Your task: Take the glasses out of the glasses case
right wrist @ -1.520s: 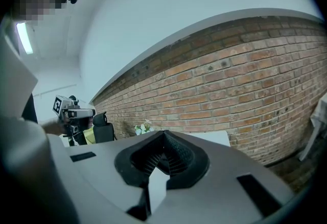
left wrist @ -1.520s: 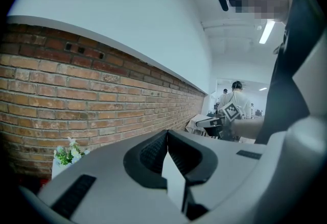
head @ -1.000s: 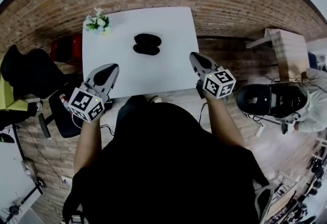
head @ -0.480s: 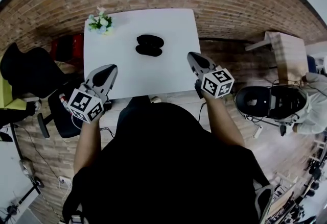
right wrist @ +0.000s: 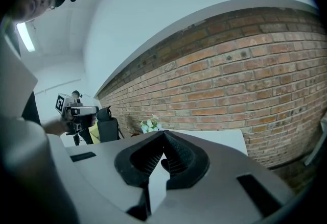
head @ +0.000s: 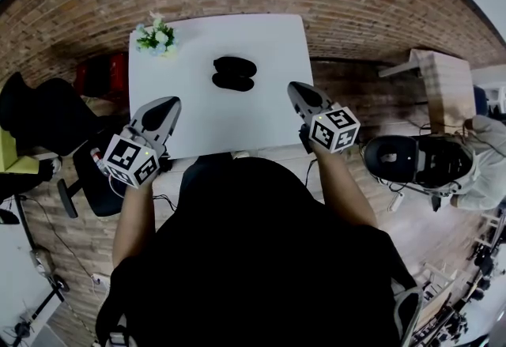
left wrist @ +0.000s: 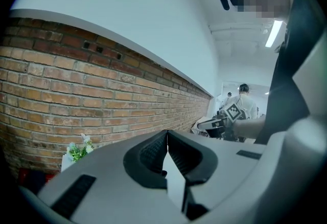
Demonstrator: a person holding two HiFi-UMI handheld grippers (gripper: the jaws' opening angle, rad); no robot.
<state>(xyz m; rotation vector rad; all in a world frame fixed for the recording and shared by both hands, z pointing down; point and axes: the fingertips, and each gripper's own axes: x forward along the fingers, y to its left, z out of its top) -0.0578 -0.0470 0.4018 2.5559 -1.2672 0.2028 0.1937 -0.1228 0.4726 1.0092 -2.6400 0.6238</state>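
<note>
The black glasses case (head: pixel 234 73) lies mid-table, nearer the far edge, nothing touching it. Both claws hover by the table's (head: pixel 198 118) near corners: the left claw (head: pixel 161 111) is pressed together and empty, and the right claw (head: pixel 303 94) likewise, tips meeting. Flowers (head: pixel 155 36) sit at the far left corner.

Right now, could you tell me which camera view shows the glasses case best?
The head view: the glasses case lies whole on the white table. In both gripper views the shut claws block it.
</note>
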